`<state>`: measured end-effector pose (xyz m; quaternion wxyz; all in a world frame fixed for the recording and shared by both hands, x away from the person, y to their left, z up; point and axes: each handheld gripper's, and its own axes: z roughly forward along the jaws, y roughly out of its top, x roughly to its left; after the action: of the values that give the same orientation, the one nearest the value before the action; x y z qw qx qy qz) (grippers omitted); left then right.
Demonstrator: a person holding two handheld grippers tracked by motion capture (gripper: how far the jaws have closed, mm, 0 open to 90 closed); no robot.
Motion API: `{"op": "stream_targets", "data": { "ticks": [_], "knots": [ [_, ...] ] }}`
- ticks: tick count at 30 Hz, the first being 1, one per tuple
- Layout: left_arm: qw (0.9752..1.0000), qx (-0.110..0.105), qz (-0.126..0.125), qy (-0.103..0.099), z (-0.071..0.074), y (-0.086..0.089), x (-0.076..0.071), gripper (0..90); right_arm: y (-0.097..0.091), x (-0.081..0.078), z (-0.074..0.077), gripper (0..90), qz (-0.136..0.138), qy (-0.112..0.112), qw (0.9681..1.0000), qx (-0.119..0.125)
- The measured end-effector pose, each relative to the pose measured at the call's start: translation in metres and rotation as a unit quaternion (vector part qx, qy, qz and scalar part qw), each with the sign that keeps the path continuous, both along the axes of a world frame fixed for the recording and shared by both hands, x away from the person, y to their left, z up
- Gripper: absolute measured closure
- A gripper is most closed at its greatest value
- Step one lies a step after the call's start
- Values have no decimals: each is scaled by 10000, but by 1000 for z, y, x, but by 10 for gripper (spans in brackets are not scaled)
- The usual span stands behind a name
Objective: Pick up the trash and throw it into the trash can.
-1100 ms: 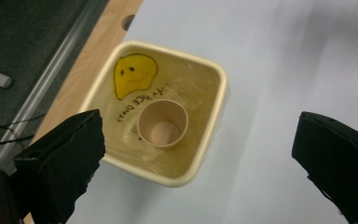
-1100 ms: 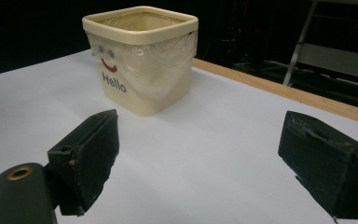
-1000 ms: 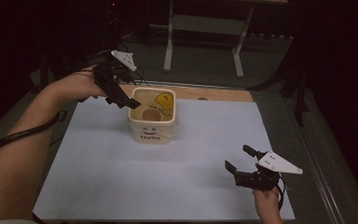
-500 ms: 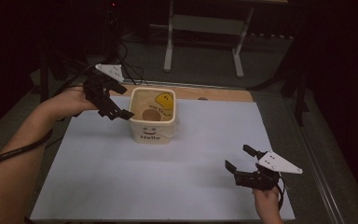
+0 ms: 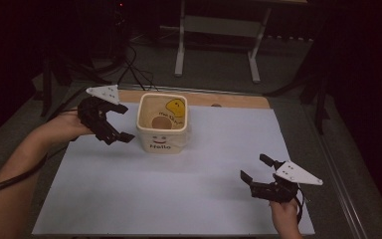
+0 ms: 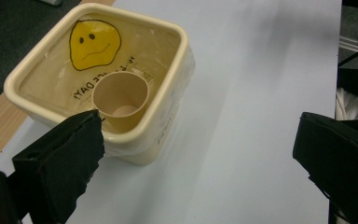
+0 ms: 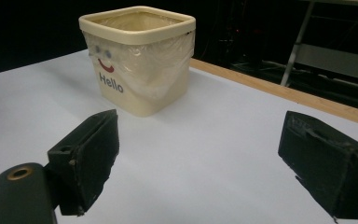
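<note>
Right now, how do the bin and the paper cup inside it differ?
The cream bin is square with rounded corners, while the paper cup is round. The bin is far larger and holds the cup, which leans against one inner wall. The bin is lined with clear plastic and carries print, a yellow face inside and "Hello" on its outer side; the cup is plain tan. Both are open at the top.

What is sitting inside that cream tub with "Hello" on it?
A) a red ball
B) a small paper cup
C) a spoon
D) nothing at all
B: the left gripper view looks down into the cream tub and shows a small tan paper cup standing upright, mouth up, on its floor.
</note>
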<state>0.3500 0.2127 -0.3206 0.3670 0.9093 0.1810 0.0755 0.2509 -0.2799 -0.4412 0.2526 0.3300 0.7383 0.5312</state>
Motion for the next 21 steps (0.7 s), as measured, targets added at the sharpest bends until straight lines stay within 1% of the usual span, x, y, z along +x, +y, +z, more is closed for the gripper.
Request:
{"op": "stream_targets", "data": {
  "ticks": [3,5,7,8,11,16,21],
  "knots": [
    [10000,-57,19,-16,-5,3,-6,27,0,0,0,122,-2,3,10000,0],
    [10000,-12,53,-47,-9,5,-9,27,0,0,0,122,-4,-3,10000,-14],
    [10000,-46,63,1,-14,6,-13,27,1,0,0,122,-1,-10,10000,-16],
    [10000,-28,60,-39,-15,6,-14,27,1,0,0,122,-3,-9,10000,-15],
    [9999,-123,57,-16,-22,5,-21,27,1,0,0,122,-3,-10,10000,-21],
    [10000,-98,10,3,-35,3,-31,27,1,0,0,122,2,-8,10000,-24],
    [9997,-220,-22,44,-49,4,-43,27,1,-1,0,122,8,-9,10000,-17]
  ]
}}
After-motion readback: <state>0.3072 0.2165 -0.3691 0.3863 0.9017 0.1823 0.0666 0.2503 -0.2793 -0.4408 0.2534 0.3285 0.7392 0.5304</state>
